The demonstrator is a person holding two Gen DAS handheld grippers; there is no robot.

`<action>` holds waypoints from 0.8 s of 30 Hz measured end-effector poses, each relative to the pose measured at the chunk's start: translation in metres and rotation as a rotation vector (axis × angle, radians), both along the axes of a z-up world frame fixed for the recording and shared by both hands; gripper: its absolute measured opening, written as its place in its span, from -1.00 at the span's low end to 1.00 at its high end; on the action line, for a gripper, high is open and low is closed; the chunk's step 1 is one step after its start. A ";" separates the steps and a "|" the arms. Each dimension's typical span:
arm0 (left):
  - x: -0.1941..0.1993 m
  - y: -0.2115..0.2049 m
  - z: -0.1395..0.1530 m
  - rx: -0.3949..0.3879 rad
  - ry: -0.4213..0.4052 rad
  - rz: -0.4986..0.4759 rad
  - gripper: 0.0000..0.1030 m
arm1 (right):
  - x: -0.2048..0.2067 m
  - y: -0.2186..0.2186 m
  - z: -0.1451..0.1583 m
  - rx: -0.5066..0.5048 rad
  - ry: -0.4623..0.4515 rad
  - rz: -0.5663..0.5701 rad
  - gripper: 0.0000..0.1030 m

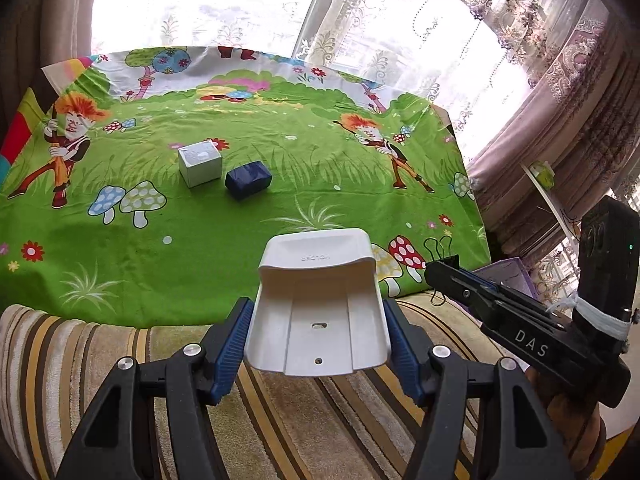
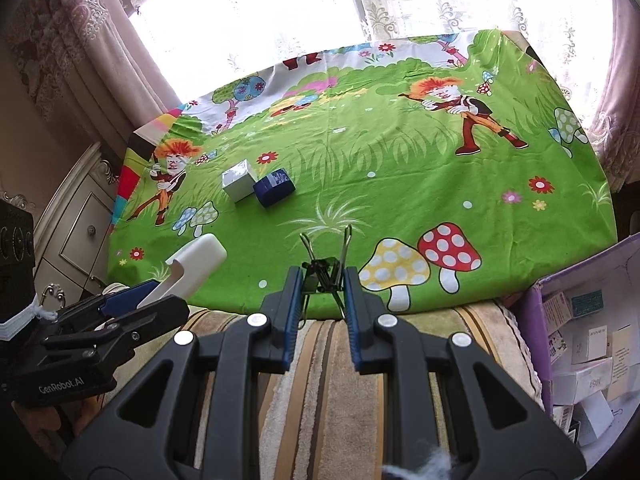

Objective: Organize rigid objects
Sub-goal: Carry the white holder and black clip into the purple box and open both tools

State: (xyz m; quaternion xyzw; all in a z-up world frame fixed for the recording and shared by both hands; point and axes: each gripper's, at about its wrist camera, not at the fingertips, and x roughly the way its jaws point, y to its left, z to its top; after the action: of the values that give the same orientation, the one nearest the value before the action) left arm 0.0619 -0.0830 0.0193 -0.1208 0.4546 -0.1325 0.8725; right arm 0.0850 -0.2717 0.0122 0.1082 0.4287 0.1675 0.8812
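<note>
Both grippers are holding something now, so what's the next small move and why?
Probably carry the white holder in the left gripper forward and set it beside the white box and blue box, which already sit together on the green cloth. The right gripper just holds the binder clip.

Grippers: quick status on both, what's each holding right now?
Left gripper: shut on the white plastic holder.
Right gripper: shut on the black binder clip.
</note>
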 end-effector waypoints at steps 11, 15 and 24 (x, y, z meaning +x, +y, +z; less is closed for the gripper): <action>-0.015 -0.083 -0.001 -0.012 0.017 -0.198 0.25 | -0.048 -0.085 -0.010 0.018 0.016 -0.127 -0.53; -0.017 -0.102 -0.003 -0.007 0.026 -0.242 0.25 | -0.062 -0.108 -0.012 -0.032 0.012 -0.180 -0.53; -0.013 -0.141 -0.005 0.004 0.050 -0.314 0.25 | -0.083 -0.151 -0.009 -0.133 -0.010 -0.305 -0.53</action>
State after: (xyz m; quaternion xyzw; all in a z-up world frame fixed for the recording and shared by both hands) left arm 0.0491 -0.2238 0.0144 -0.0497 0.4898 -0.2634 0.8296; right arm 0.0015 -0.4230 0.0037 0.1128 0.4128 0.0037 0.9038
